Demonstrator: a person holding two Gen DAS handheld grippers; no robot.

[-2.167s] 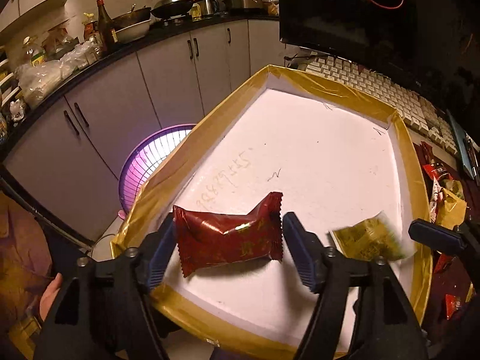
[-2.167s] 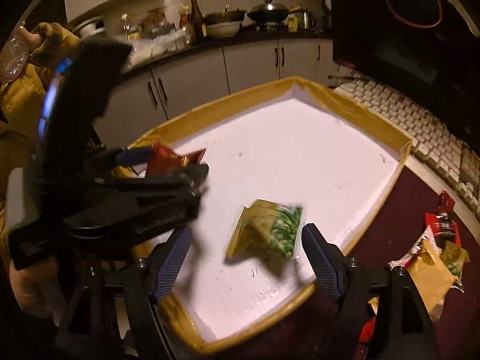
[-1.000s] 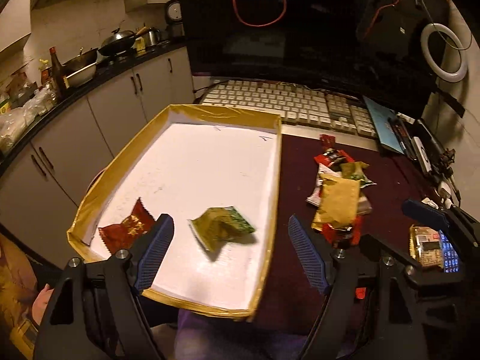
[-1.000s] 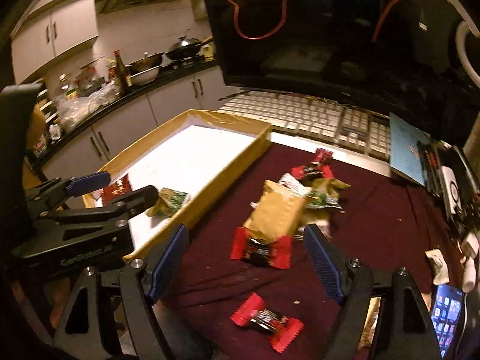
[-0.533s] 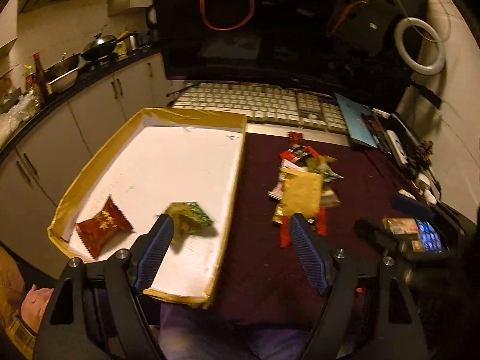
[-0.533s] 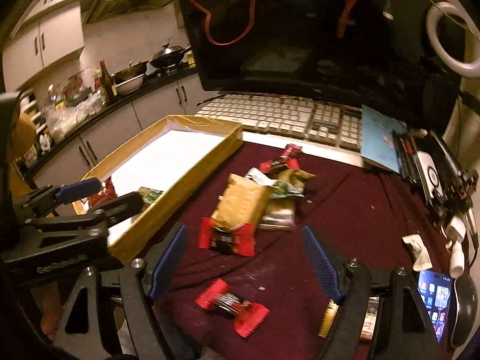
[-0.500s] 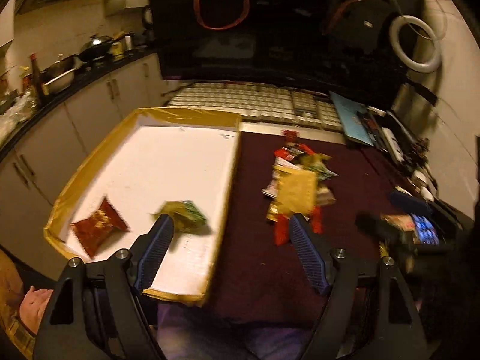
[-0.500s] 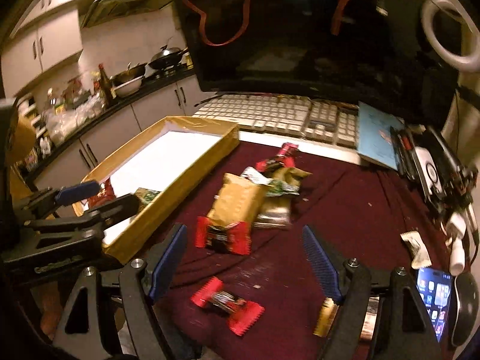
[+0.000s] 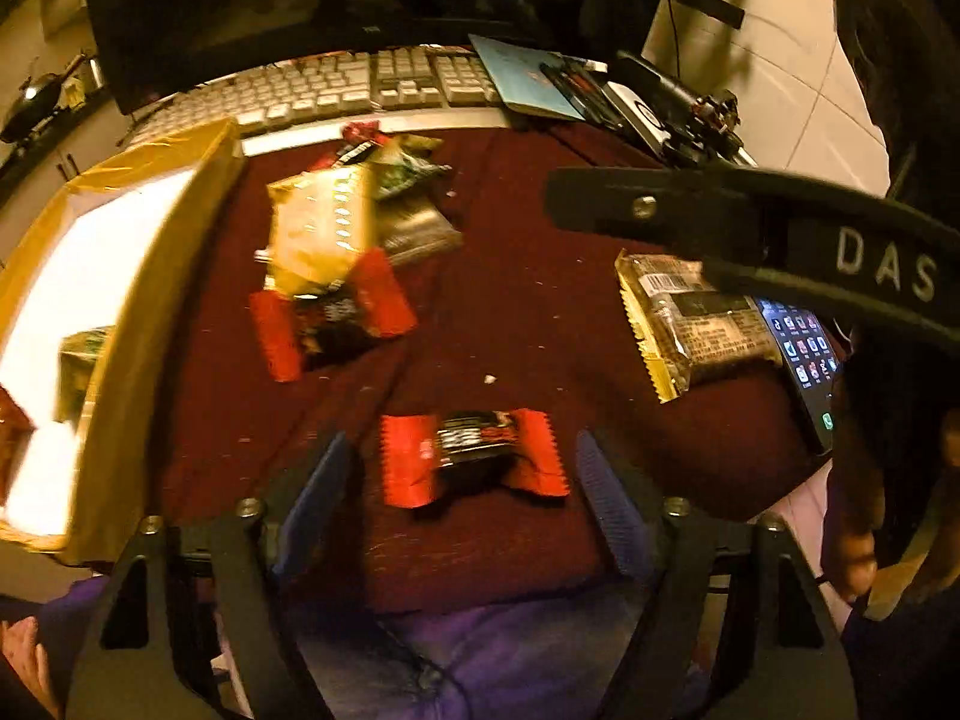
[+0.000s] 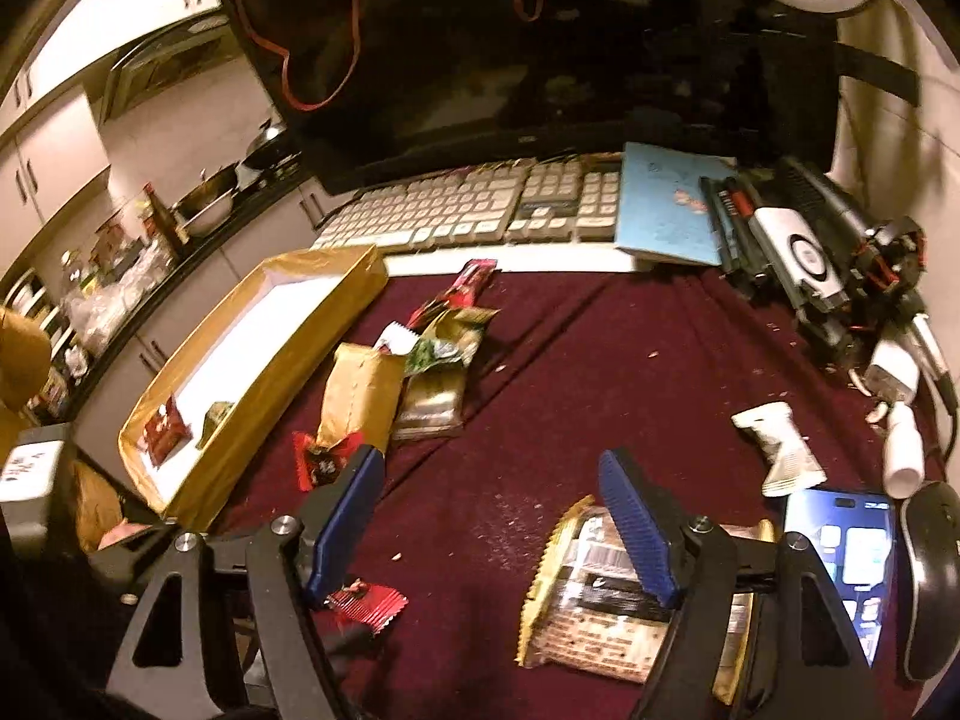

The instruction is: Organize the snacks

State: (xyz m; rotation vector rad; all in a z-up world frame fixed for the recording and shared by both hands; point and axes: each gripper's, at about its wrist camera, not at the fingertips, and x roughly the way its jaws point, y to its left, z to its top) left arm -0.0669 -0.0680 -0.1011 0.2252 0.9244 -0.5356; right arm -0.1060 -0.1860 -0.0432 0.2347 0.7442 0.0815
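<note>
**Left jaws now straddle the red snack; long axis runs across the gap**

Since half a second ago I have swung away from the tray (image 9: 150,276) and down toward the counter (image 9: 540,312). My left gripper (image 9: 462,483), jaws apart and empty, frames the red-wrapped snack (image 9: 471,456), which lies flat, just ahead, its long axis crosswise from pad to pad. My right gripper (image 10: 492,525), jaws also apart, hangs over the gold-edged biscuit pack (image 10: 594,594). Left is nearer the red snack.

Both grippers wide apart, empty.
Left gripper (image 9: 462,480) and right gripper (image 10: 495,525) hang low, pointing forward.
</note>
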